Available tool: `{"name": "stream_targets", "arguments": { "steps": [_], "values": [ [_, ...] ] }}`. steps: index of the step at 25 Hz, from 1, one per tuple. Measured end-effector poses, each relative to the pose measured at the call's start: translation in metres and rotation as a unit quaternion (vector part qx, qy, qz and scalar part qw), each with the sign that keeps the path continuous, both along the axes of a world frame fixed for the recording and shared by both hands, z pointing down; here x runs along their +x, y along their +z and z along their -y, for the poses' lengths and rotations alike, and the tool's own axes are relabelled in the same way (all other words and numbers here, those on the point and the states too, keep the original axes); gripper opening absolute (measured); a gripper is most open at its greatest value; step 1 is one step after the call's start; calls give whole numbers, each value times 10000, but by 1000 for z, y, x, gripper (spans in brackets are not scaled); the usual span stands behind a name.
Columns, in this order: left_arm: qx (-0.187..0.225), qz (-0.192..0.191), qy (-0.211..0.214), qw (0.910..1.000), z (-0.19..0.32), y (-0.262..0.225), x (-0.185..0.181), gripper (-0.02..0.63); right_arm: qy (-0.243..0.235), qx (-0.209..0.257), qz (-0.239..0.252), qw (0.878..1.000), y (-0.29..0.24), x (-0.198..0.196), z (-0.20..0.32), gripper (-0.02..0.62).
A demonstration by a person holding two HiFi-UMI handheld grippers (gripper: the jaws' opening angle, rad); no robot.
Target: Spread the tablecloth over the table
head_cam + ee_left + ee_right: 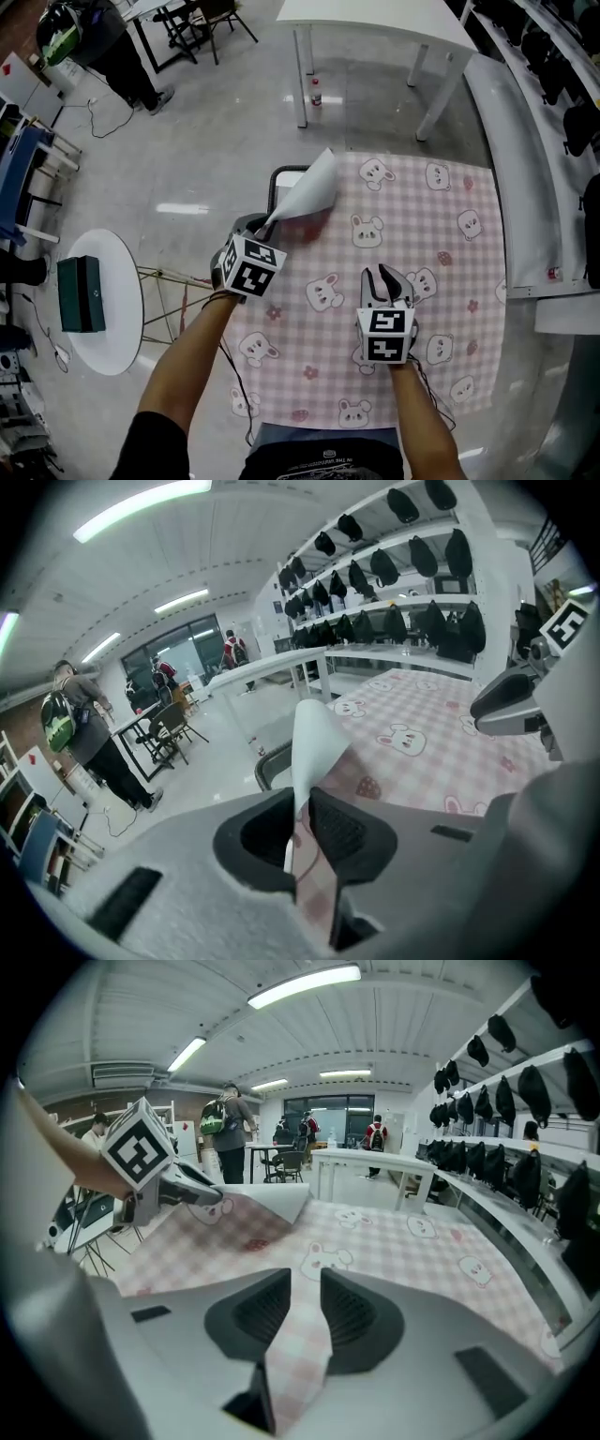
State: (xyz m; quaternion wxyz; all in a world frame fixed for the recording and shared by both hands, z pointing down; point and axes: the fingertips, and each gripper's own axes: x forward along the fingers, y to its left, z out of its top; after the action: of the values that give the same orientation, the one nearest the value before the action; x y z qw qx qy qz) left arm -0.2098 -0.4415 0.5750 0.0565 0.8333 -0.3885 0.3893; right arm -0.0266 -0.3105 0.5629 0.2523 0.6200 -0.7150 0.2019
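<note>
pink cloth [412, 234] mostly flat on bench [281, 434], left gripper [265, 225] jaws clamped on its far-left corner, corner lifted, white underside showing, right gripper [386, 281] jaws clamped on a pinched-up fold near mid-cloth

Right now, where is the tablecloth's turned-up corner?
Head view, upper left of the tablecloth: the corner stands up from the left gripper, which pinches it.

The tablecloth [412, 244] covers almost all the table [278, 174]; only a dark rim shows at the far left corner. In the head view the person's left arm [187, 361] hides part of its left edge. The far people [375, 1136] are too small to make out.
</note>
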Motion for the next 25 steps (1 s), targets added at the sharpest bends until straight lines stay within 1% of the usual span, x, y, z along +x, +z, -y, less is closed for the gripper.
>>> {"name": "stream_targets", "arguments": {
  "steps": [4,7,12,16,19,20,21,22,23,25],
  "values": [
    [-203,-126,-49,9997,5,21,-22,48,57,-90,-126,9999,3,-16,2,103],
    [-195,-311,-100,9993,12,31,-35,43,63,-122,-199,9997,10,-29,3,103],
    [-273,-589,-295,9975,26,41,-47,31,117,-167,-336,9992,16,-38,2,103],
    [-269,-623,-277,9973,27,43,-56,23,163,-194,-399,9989,14,-49,1,104],
    [-279,-647,-293,9971,29,45,-53,35,183,-168,-418,9988,13,-48,4,103],
    [-324,-675,-277,9968,29,46,-52,43,187,-160,-420,9988,13,-48,4,103],
    [-390,-704,-243,9965,27,48,-51,80,190,-159,-421,9988,13,-48,4,103],
    [-452,-727,-210,9961,25,49,-51,145,189,-159,-422,9988,13,-50,3,104],
    [-484,-742,-196,9959,23,50,-52,190,186,-157,-421,9988,12,-51,3,103],
    [-475,-767,-217,9957,21,47,-56,220,180,-133,-426,9988,10,-54,2,103]
  ]
}}
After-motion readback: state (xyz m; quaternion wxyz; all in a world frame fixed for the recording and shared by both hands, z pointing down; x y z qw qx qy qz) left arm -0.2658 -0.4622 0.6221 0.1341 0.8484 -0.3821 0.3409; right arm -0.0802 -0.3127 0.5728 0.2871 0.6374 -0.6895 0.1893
